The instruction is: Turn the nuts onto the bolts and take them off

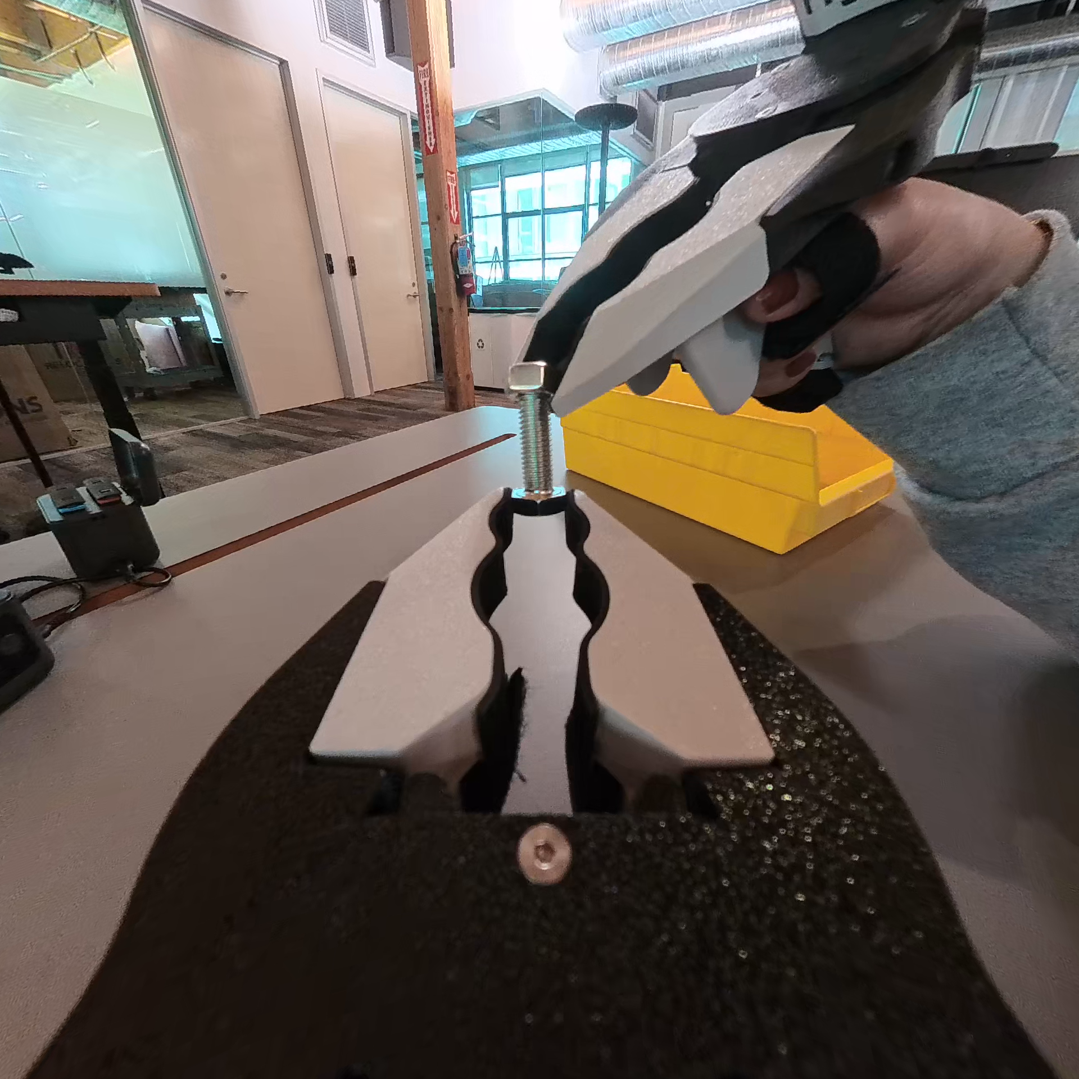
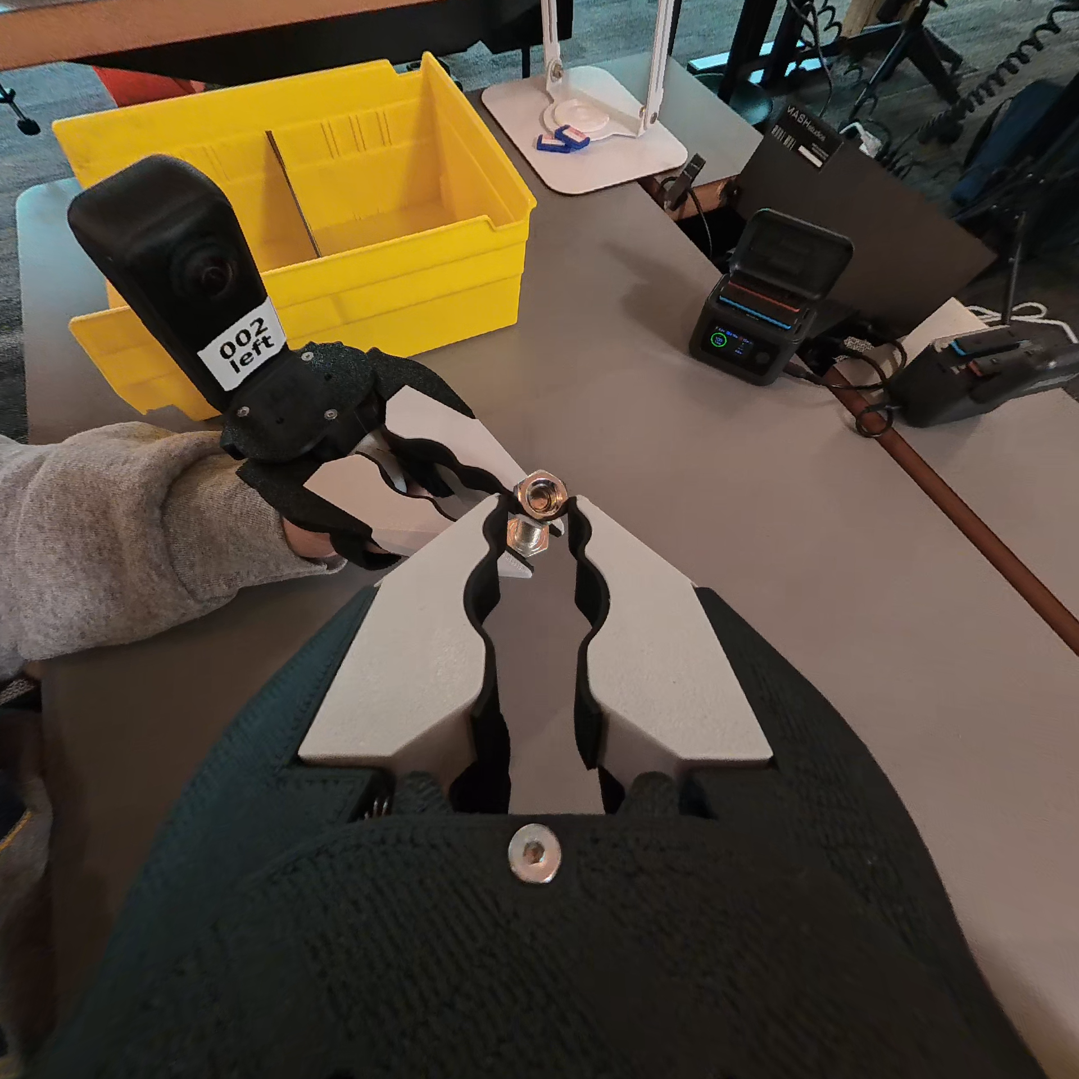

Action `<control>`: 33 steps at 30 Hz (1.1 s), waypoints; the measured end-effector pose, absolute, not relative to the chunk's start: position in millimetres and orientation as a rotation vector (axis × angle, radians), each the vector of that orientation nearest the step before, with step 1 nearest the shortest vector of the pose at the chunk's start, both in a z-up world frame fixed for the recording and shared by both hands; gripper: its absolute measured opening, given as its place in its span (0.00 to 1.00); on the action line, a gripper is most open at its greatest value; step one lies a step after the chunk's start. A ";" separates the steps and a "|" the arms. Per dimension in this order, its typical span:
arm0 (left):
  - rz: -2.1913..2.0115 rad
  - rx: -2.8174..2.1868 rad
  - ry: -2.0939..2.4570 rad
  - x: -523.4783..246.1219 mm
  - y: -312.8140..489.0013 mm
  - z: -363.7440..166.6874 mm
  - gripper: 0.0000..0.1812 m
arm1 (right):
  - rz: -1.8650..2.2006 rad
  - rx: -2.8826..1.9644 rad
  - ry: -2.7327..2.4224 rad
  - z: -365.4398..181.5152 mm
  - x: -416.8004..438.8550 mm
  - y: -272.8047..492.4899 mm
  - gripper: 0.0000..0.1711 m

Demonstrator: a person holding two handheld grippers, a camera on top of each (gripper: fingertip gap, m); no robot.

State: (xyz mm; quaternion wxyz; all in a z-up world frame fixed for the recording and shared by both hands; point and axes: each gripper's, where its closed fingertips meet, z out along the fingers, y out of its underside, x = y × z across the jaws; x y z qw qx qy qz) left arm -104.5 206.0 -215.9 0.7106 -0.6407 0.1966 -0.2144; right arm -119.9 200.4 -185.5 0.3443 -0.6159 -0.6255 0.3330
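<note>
Two grippers share it: my left gripper (image 1: 538, 507) clamps the bolt (image 1: 536, 452) upright by its head, so my right gripper (image 2: 540, 509) can pinch the nut (image 2: 539, 494) at its tip.

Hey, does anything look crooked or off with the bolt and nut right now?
Nothing stands out. The bolt stands upright, its head clamped by the left gripper; the right gripper holds the nut at its top end.

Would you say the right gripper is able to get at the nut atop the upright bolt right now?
Probably yes: the nut sits at the top of the bolt, between the tips of the right gripper, and the left gripper clamps only the bolt's lower end, leaving the top clear.
</note>
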 end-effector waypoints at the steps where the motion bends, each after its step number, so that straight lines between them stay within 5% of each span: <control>1: -0.478 -1.421 0.436 -104.4 206.0 -215.8 0.09 | 0.864 -1.599 -1.625 -185.4 -119.9 200.4 0.11; 19: -0.493 -1.412 0.426 -105.7 205.6 -214.2 0.09 | 0.888 -1.586 -1.625 -183.6 -121.0 198.6 0.13; 28: -0.794 -1.288 0.581 -80.1 179.2 -199.1 0.08 | 1.080 -1.208 -1.744 -160.5 -117.4 166.9 0.36; 33: -1.028 -1.211 0.676 -63.6 156.8 -191.6 0.08 | 1.347 -1.024 -1.805 -150.5 -104.7 139.7 0.27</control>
